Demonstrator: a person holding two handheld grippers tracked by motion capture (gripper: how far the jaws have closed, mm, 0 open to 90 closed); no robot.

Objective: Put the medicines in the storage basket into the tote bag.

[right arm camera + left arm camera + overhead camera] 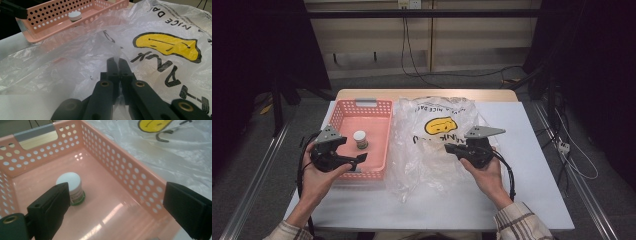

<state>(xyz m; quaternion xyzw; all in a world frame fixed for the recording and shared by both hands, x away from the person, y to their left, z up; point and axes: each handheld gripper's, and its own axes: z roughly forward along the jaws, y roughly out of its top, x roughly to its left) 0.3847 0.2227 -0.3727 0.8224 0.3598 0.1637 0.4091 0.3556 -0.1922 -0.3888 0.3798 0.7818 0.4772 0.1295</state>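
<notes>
**Bag pinched open, jar awaiting pickup**

While the right gripper has its jaws pressed together on a fold of the clear plastic bag, pinching the film, the left gripper hangs over the pink perforated basket with its jaws spread wide and nothing between them. The step in hand looks like fetching the small white-capped jar for bagging. The jar stands upright on the basket floor, well apart from the walls, its long axis vertical, cap up and green base down. It lies just beyond the near-side jaw, off the centre line, so the next move likely calls for shifting the left gripper sideways, lowering it astride the jar and closing on its sides, while the right keeps the bag's edge lifted.
</notes>
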